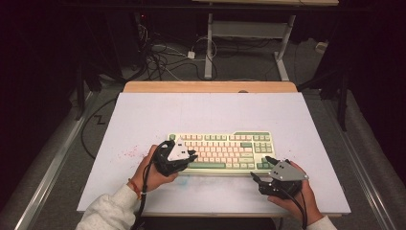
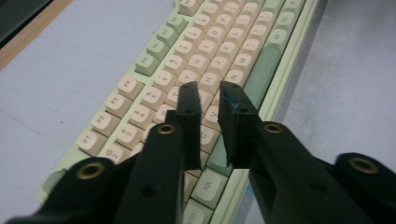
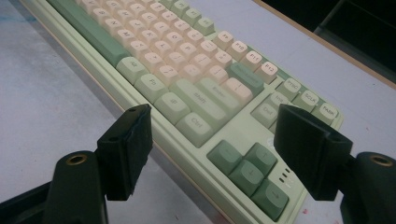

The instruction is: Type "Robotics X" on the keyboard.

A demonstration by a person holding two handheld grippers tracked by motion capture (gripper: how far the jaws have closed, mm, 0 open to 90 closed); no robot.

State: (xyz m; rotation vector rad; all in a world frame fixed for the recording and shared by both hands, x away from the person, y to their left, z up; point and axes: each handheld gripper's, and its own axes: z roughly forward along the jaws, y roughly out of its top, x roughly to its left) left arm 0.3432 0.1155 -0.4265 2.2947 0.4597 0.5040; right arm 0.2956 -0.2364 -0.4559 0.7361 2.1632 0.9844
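My left gripper (image 1: pixel 190 155) hovers over the left keys of the pale green and cream plastic keyboard (image 1: pixel 221 152), mid-desk near the front edge, jaws narrowly parted, empty. My right gripper (image 1: pixel 259 171), off the keyboard's right corner, jaws wide, empty.

Left gripper (image 2: pixel 205 100) jaws narrowly apart.

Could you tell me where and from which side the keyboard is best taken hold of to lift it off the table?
Probably by its two short ends. The keyboard lies flat and long, too deep for one pair of jaws across its width. The right gripper, jaws wide open, sits off the near right corner by the arrow keys; the left gripper, jaws slightly apart, hovers over the left keys.
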